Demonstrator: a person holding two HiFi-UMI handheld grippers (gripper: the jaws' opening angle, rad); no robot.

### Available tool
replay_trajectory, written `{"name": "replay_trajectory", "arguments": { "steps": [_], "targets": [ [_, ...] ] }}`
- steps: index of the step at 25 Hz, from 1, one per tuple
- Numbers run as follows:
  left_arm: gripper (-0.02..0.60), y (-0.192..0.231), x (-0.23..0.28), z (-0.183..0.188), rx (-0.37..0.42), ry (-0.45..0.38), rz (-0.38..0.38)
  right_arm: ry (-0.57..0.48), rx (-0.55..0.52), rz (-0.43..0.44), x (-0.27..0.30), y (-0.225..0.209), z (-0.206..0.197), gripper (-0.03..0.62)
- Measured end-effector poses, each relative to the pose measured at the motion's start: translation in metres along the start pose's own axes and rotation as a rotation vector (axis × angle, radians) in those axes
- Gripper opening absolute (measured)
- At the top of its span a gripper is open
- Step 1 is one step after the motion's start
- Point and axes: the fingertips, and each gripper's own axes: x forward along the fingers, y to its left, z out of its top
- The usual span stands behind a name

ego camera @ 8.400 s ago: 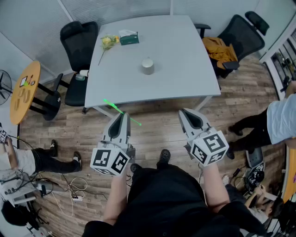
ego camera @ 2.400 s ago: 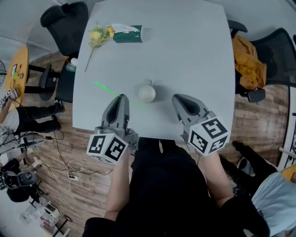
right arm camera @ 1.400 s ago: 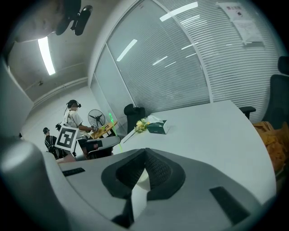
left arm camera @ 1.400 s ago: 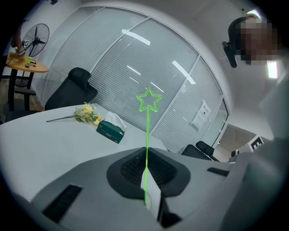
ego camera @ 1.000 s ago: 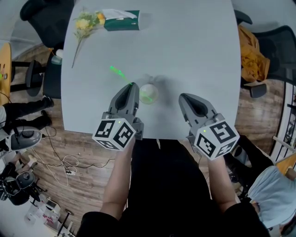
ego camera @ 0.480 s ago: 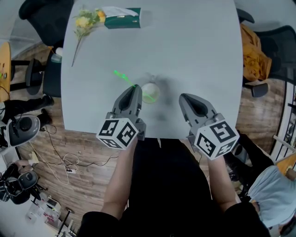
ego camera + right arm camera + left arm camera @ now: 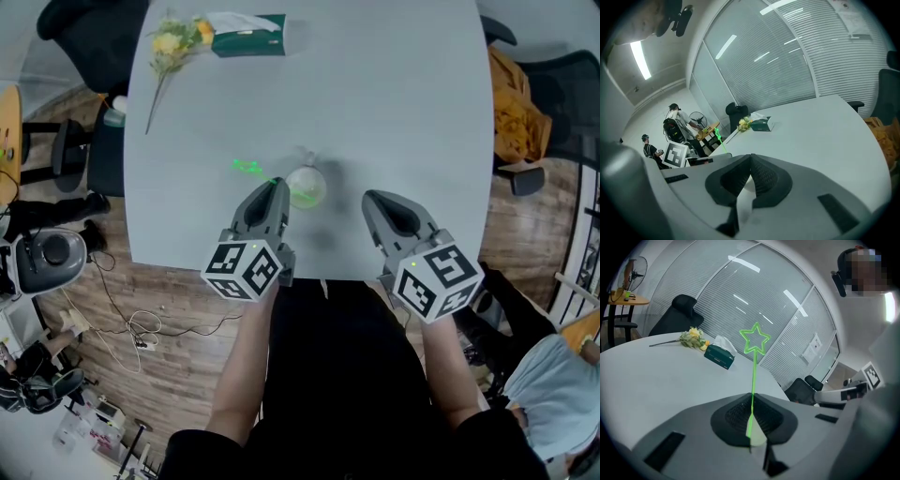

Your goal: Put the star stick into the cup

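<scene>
- Grey table (image 7: pixel 394 112) over a wood floor. Its far left corner holds a flower (image 7: pixel 176 42) and, just right of it, a tissue box (image 7: pixel 248 22), both well apart from the work.
- Star stick (image 7: pixel 247 167): star end is up and to the left, shaft slanting down toward the cup. My left tongs (image 7: pixel 274 190) are pressed together on the shaft, low down.
- Cup (image 7: pixel 307 187) sits just right of those tips. Green shows in its mouth, so I judge the lower end is in or at the rim.
- Right tongs (image 7: pixel 377 201) are near the cup's right side, pressed together on nothing.
- Risk: the stick leans. If I let go at this slant, the long star end could lever out or tip the cup. A nudge from my tips would likely do the same.
- Count: one stick, one cup, one flower, one box, two tongs.
</scene>
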Motion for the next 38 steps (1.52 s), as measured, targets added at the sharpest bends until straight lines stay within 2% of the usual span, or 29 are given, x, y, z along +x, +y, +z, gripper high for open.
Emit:
{"name": "replay_trajectory", "arguments": {
  "steps": [38],
  "targets": [
    [0.009, 0.016, 0.012, -0.018, 0.005, 0.031, 0.033, 0.008, 0.010, 0.003, 0.000, 0.005, -0.010, 0.009]
  ]
}}
